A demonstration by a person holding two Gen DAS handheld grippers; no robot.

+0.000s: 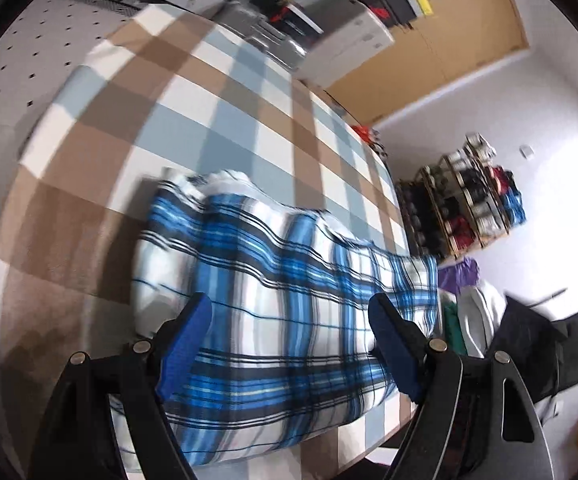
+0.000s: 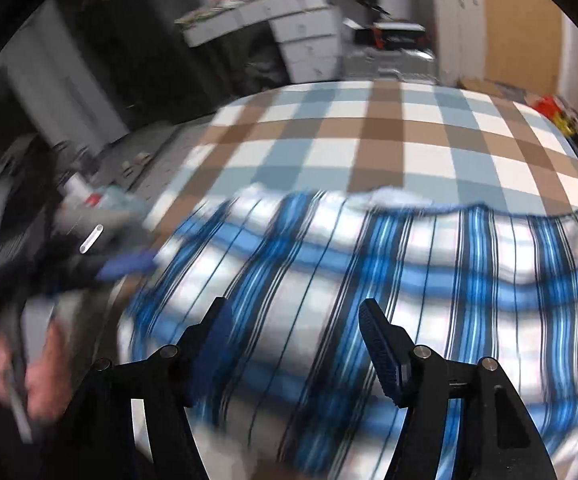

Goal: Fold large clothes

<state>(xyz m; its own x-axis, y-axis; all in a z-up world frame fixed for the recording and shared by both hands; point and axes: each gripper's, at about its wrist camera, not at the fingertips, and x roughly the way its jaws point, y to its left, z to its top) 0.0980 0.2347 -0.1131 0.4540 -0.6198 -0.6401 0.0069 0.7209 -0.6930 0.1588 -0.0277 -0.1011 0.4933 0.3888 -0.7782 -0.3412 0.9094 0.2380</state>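
Below both grippers, plaid shirt point(image 1: 273, 300) lies w/ long axis left-right across bed point(image 1: 217, 120); left gripper point(image 1: 289, 344) & right gripper point(image 2: 295, 348) both spread open, holding nothing.

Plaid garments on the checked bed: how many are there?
1. One blue-and-white plaid garment lies on the checked bedcover, below both open hand-held grippers, left and right. Others may lie hidden underneath.

Beyond the blue plaid shirt point(image 2: 369, 280), you have bare brown-and-blue checked bedcover point(image 2: 369, 140); white drawer units point(image 2: 309, 40) block the far edge.
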